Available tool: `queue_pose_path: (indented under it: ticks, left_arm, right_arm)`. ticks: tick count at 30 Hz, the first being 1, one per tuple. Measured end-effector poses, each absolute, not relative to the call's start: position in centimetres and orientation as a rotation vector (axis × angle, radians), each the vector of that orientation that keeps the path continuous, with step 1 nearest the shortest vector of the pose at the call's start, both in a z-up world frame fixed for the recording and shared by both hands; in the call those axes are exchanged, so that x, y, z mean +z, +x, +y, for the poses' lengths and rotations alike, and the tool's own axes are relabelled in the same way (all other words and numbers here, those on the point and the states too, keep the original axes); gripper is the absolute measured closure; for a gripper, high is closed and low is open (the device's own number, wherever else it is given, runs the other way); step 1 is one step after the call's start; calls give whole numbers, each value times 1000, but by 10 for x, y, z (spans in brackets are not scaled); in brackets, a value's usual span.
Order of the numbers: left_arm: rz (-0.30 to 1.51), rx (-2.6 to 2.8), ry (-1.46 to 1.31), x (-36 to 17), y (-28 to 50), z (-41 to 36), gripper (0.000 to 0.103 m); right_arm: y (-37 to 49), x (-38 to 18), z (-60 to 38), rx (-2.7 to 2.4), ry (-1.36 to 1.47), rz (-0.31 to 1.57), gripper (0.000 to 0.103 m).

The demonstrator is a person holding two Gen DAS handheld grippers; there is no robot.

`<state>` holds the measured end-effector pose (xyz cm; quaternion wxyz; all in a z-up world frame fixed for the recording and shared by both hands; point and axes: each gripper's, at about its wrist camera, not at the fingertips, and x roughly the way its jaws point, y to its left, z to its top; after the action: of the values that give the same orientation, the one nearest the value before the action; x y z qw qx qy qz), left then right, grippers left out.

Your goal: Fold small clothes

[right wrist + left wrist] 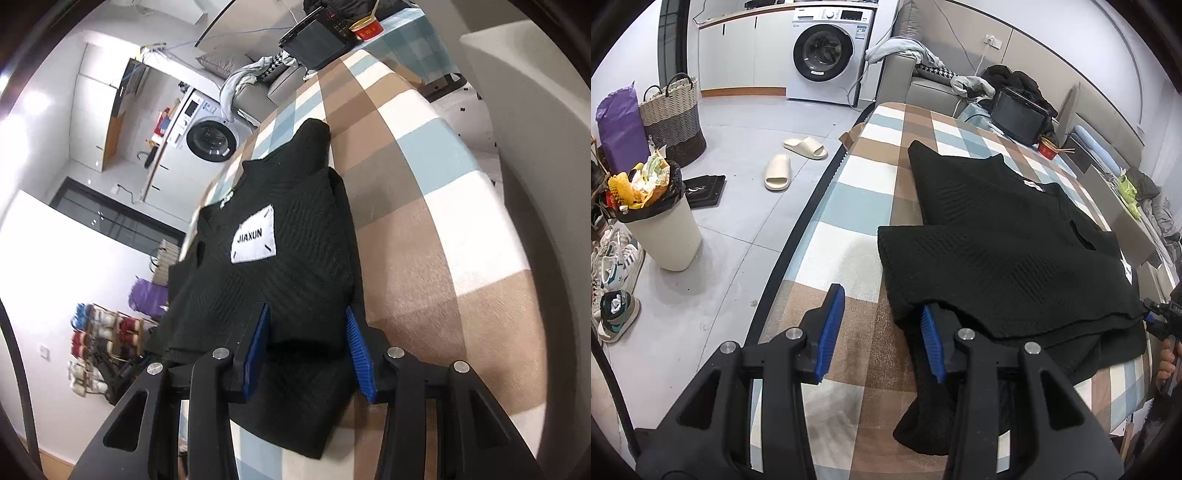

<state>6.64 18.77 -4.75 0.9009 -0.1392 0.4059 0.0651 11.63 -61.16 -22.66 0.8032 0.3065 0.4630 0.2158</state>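
Left tool (882, 328): fingers standing spread, pinching nothing; the right finger is slipping under the near hem of the black knit sweater (1004, 240), the left finger sitting over bare checked blanket (849, 177). Right tool (308, 347): fingers straddling the sweater's near edge, cloth lying between them; whether the pads are pressing it cannot be told. Sweater is lying folded on the blanket, white patch (255, 236) facing up.

Two wrist cameras, close over my folding spot
Each looks forward and down along my gripper's fingers; both share the black sweater (1008, 258) (280, 266), checked blanket (864, 184) (424, 206) and washing machine (827, 55) (210, 138)
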Motion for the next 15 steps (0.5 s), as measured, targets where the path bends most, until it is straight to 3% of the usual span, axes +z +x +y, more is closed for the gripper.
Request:
queue_pose_path:
  ticks: [1, 3, 8, 12, 15]
  left_arm:
    - [841, 136, -288, -48, 66, 188, 66]
    - [843, 140, -291, -47, 67, 188, 66]
    - [832, 109, -352, -41, 60, 194, 54]
    - [806, 22, -416, -36, 55, 195, 41]
    - [817, -35, -447, -36, 57, 191, 40]
  right_arm:
    - [118, -226, -610, 455, 648, 984, 81]
    - [119, -223, -608, 457, 647, 974, 95]
    - [101, -184, -614, 488, 636, 791, 97]
    - [98, -176, -609, 489, 611, 790, 97]
    - [98, -179, -606, 488, 612, 802, 97]
